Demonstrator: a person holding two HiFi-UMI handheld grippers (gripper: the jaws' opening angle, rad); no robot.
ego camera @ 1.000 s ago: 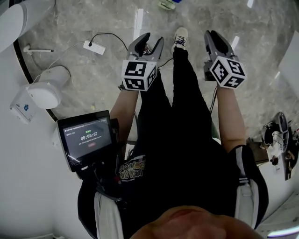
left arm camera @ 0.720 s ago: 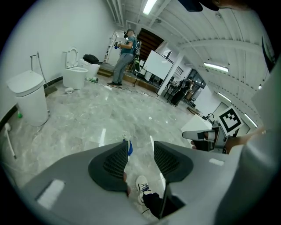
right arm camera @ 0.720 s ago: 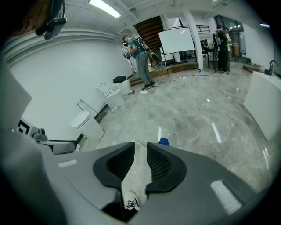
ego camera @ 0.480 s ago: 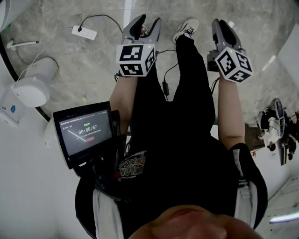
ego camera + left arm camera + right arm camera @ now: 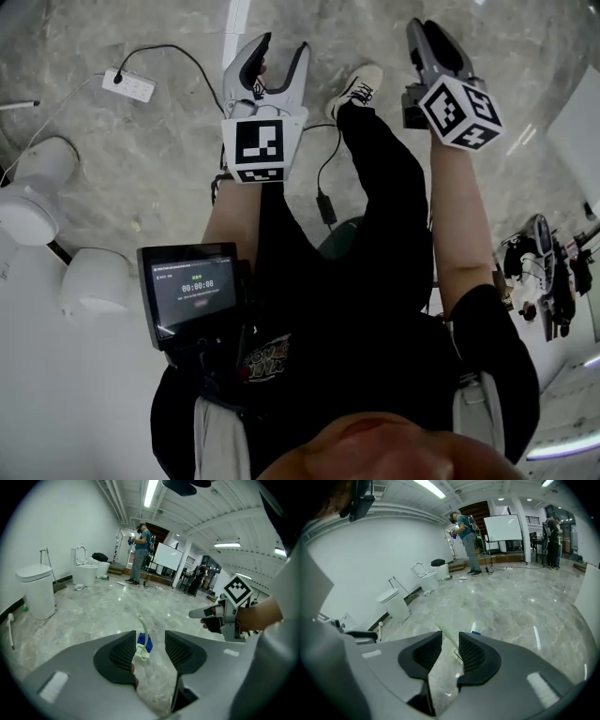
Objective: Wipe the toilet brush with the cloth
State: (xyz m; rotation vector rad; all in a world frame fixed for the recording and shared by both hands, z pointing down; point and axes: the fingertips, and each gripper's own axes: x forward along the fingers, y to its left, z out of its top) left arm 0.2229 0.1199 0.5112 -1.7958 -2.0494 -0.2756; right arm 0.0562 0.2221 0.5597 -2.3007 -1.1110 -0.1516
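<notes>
In the left gripper view a toilet brush with a thin white handle lies on the grey marble floor ahead, a blue thing at its lower end; I cannot tell if that is the cloth. My left gripper is open and empty, held level above the floor, and shows at top centre of the head view. My right gripper has its jaws opening with nothing between them. A small blue and white thing shows on the floor beyond its jaws. Both grippers are well short of the brush.
White toilets line the left wall, and rounded white fixtures sit at the head view's left. A power strip with cable lies on the floor. A screen hangs at my chest. People stand by a whiteboard.
Both grippers have moved forward, up the head view, and the view has swung with them. The power strip and the white fixtures have slid to the left. One foot has stepped forward.
</notes>
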